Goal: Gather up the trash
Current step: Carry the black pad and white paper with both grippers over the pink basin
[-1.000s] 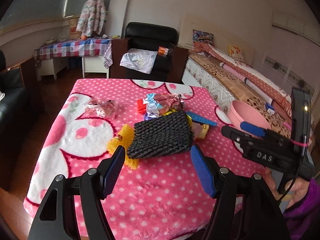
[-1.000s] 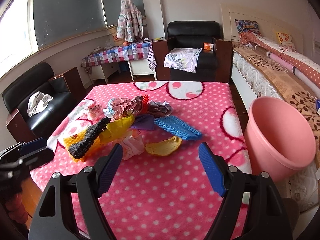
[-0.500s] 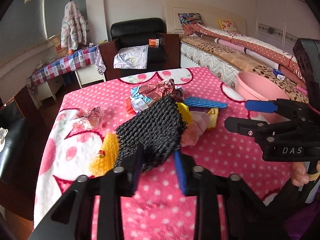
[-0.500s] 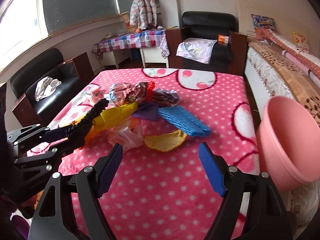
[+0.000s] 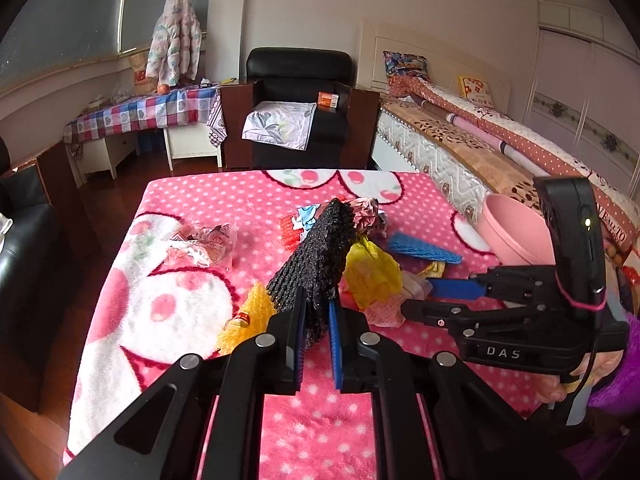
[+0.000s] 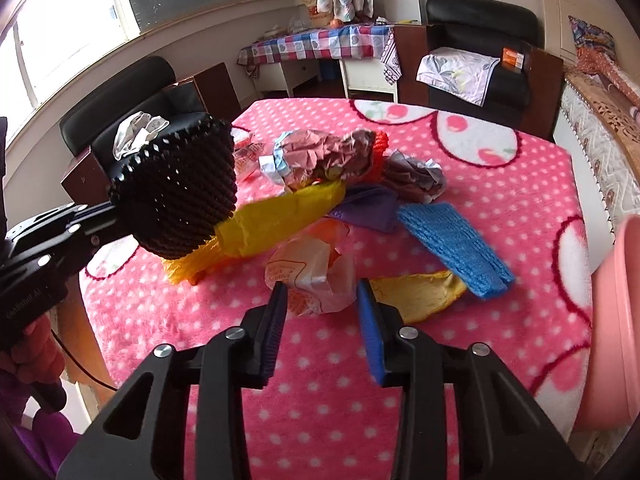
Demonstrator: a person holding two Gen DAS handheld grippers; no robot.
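A: What takes up most of the view?

B: A table under a pink polka-dot blanket. Its near edge is hidden behind the gripper arms in both views. At the far right a pink bin stands just beside the table, cut off by the frame edge and, in the left wrist view, partly hidden by the other tool.

A: And the trash?

B: Heaped in the middle of the blanket. The biggest piece is a black foam net, raised and tilted above the pile. The left gripper has just been closing and now pinches the net's near end between its blue pads. Under it lies a yellow foam net, mostly covered.

A: What else can you make out?

B: A yellow plastic bag, a blue foam net to the right, crumpled pinkish foil farther back, something purple mostly buried, and a clear wrapper apart on the left.

A: The right gripper?

B: The right gripper has been narrowing its jaws around a crumpled white-and-orange plastic bag. The bag sits between the pads, which look close against its sides; I cannot tell whether they actually press on it.
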